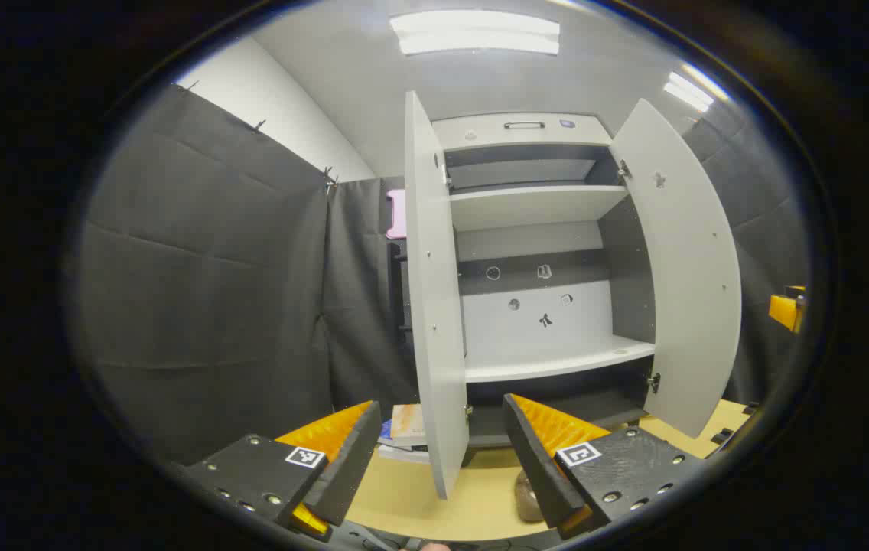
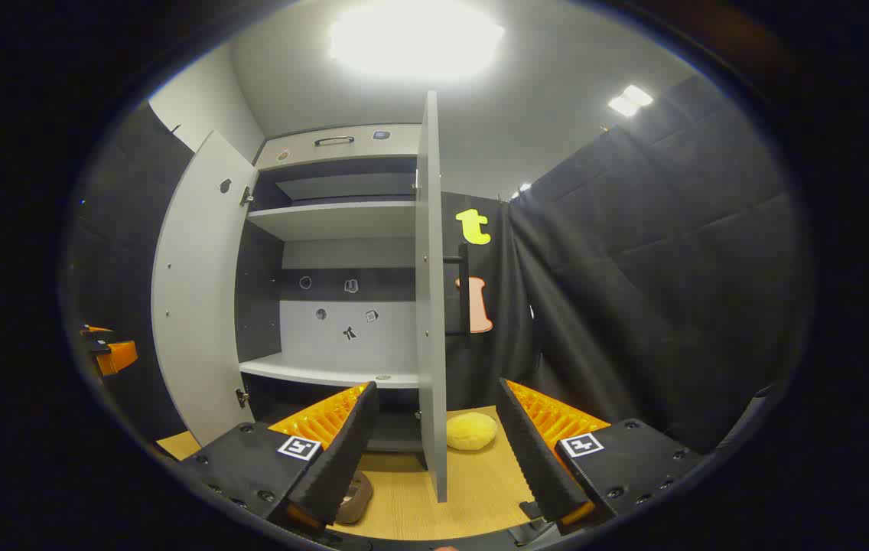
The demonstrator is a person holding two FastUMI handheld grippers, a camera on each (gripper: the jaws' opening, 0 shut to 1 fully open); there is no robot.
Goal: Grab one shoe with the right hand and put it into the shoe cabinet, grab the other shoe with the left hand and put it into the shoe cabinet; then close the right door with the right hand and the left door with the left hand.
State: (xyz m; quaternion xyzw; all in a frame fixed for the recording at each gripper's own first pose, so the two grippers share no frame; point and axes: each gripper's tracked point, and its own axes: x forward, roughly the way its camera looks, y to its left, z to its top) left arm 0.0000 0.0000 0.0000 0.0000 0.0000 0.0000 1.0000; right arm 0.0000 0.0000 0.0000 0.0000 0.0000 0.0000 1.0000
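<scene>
Before the shoe cabinet, two doors stand open, both grippers' fingers spread and empty.

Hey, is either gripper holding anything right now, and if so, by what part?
Nothing is held. The left gripper and the right gripper both have their jaws spread wide with nothing between them, facing the open shoe cabinet.

Left gripper view sits low over the table, looking up and forward at the shoe cabinet, with the left door edge-on between its fingers. Right gripper view does the same from further right, the right door edge-on between its fingers. Both stand near the cabinet and share its open shelves and both doors.
</scene>
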